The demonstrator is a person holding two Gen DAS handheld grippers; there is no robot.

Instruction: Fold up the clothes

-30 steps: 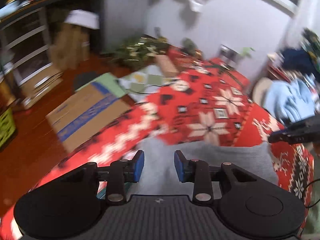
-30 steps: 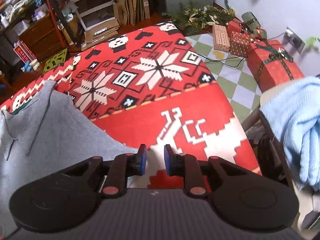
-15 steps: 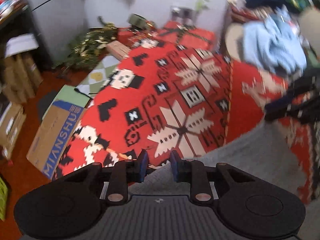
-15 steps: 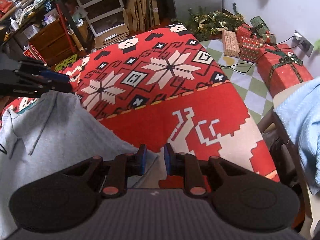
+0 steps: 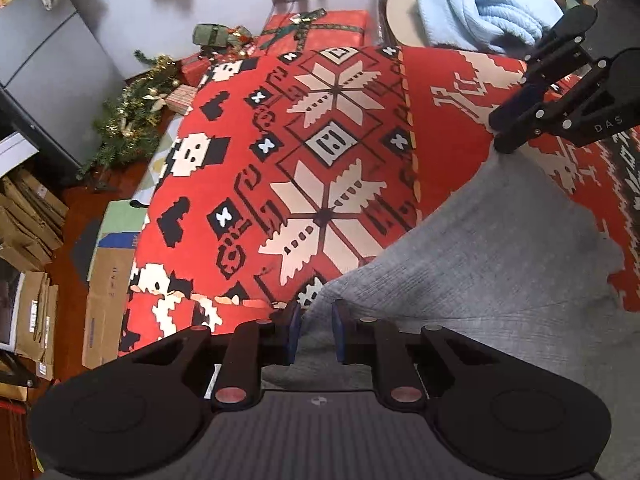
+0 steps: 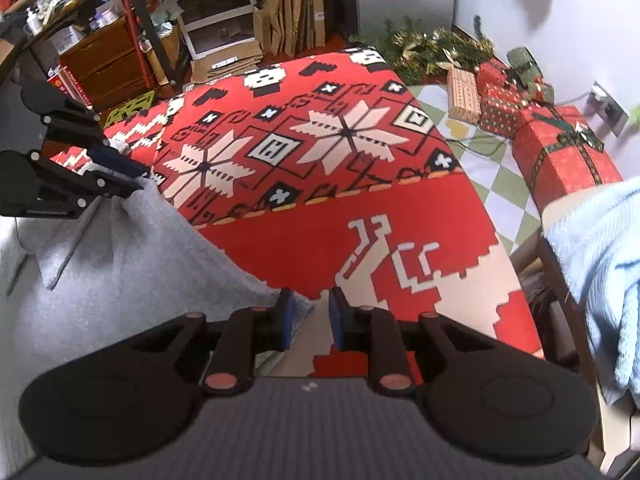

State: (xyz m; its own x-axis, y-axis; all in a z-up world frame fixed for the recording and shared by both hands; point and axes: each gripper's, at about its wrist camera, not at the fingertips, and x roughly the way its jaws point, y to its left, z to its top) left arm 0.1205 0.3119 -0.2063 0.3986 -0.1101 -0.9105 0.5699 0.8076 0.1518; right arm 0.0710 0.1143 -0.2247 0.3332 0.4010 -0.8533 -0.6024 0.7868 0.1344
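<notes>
Over the red patterned blanket (image 5: pixel 332 184) covering the surface, the left gripper (image 5: pixel 314 330) and right gripper (image 6: pixel 308 316) each have their jaws clenched on a corner of the grey garment (image 5: pixel 500 264), which is stretched between them.

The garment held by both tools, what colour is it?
Plain grey garment, clearest in the left wrist view.

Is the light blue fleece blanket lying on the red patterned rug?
No, the light blue fleece blanket sits heaped on a chair beyond the red patterned rug.
</notes>
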